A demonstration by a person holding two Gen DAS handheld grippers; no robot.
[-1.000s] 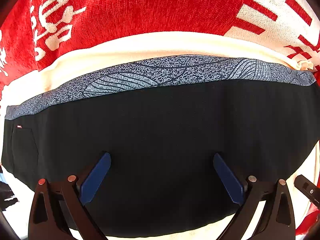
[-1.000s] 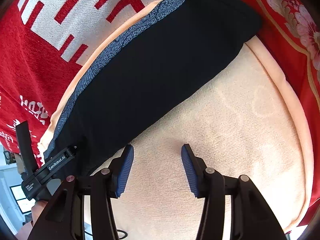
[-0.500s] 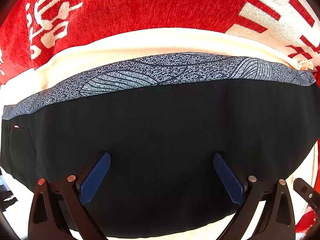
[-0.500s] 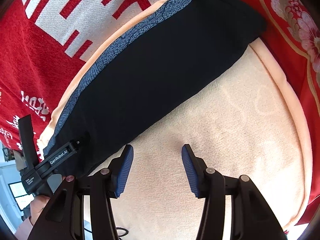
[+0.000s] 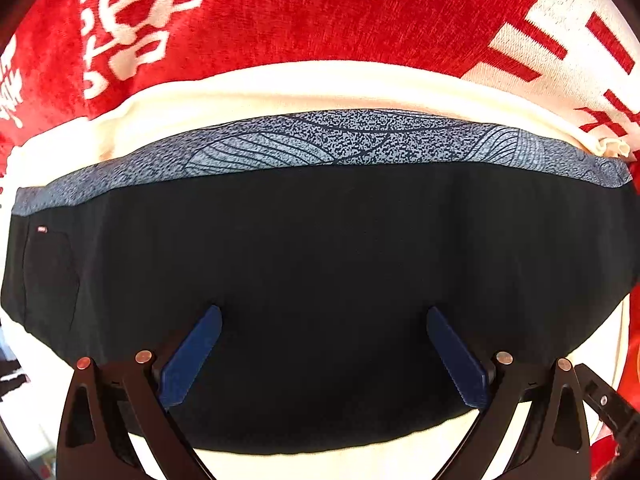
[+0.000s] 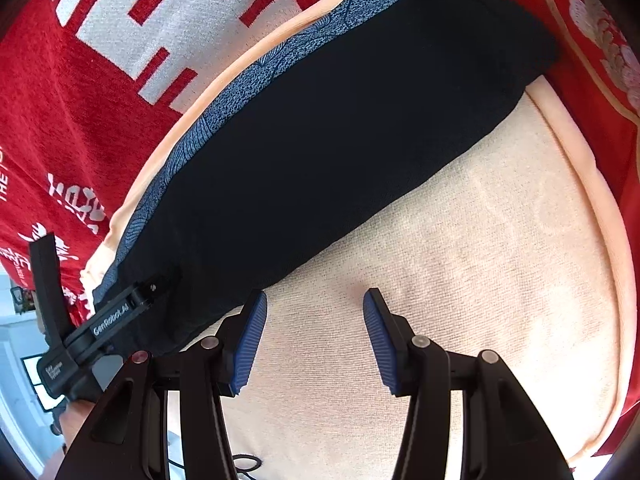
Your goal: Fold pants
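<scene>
The pants (image 5: 320, 260) are black with a blue-grey patterned band (image 5: 320, 144) along the far edge, folded into a long flat strip on a cream towel (image 5: 280, 84). My left gripper (image 5: 324, 320) is open, hovering over the near part of the pants, holding nothing. In the right wrist view the pants (image 6: 340, 128) run diagonally from lower left to upper right. My right gripper (image 6: 314, 308) is open over the cream towel (image 6: 460, 280), just beside the pants' near edge. The left gripper's body (image 6: 104, 320) shows at the left.
A red blanket with white characters (image 5: 320, 12) lies beyond the towel. In the right wrist view, red cloth with a flower pattern (image 6: 592, 32) borders the towel on the right. A cable (image 6: 244, 462) lies near the bottom edge.
Both grippers stay open. The left view has shifted slightly, the pants sitting a little lower and nearer. The right gripper has drifted slightly back from the pants.
</scene>
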